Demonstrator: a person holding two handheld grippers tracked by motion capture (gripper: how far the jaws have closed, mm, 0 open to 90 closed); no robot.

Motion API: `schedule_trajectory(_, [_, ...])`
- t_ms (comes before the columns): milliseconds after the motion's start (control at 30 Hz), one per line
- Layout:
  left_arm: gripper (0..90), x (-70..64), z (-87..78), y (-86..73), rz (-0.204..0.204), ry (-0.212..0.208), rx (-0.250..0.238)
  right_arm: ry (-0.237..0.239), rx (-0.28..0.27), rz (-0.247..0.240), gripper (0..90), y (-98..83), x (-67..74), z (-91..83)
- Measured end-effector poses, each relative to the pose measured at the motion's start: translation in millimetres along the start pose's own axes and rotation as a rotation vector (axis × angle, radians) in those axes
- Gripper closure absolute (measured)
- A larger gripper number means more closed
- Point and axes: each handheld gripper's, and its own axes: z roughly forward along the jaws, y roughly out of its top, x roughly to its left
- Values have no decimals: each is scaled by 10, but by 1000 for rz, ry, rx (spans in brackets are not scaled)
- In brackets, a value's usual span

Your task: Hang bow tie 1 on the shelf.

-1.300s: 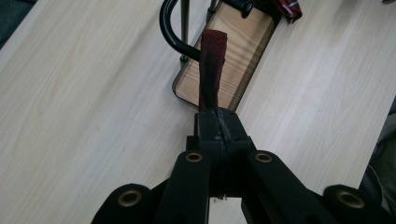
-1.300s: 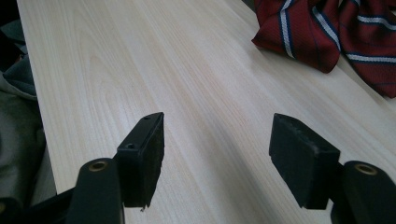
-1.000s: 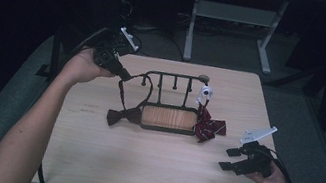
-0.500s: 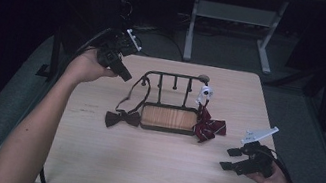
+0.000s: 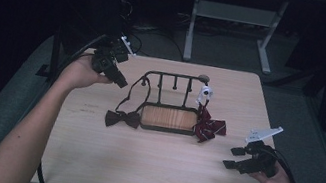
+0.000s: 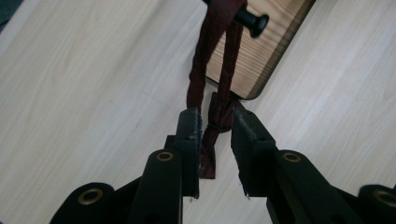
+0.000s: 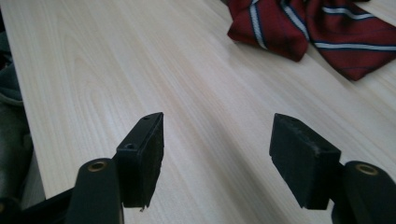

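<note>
Dark bow tie half-hidden between just-opening left tongs; right tongs wide, empty.

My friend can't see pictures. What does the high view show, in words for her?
A dark wire rack with a wooden base sits mid-table, a dark bow tie with its strap looped over the rack at its left, a red striped bow tie at its right. The left gripper hovers, jaws just opening, near the strap; the right gripper rests open.
</note>
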Motion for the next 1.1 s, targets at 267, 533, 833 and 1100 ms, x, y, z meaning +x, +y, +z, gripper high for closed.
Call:
schedule_trajectory(267, [697, -91, 30, -114, 19, 2, -22, -17, -13, 12, 333, 1, -6, -46])
schedule_trajectory(533, [676, -132, 106, -214, 19, -17, -29, -19, -15, 20, 330, -17, -30, -60])
schedule_trajectory(833, [667, -207, 127, -299, 39, -38, -48, -27, -17, 30, 329, -42, -43, -91])
schedule_trajectory(1100, [646, -263, 165, -372, 49, -64, -50, -26, -15, 32, 329, -45, -45, -89])
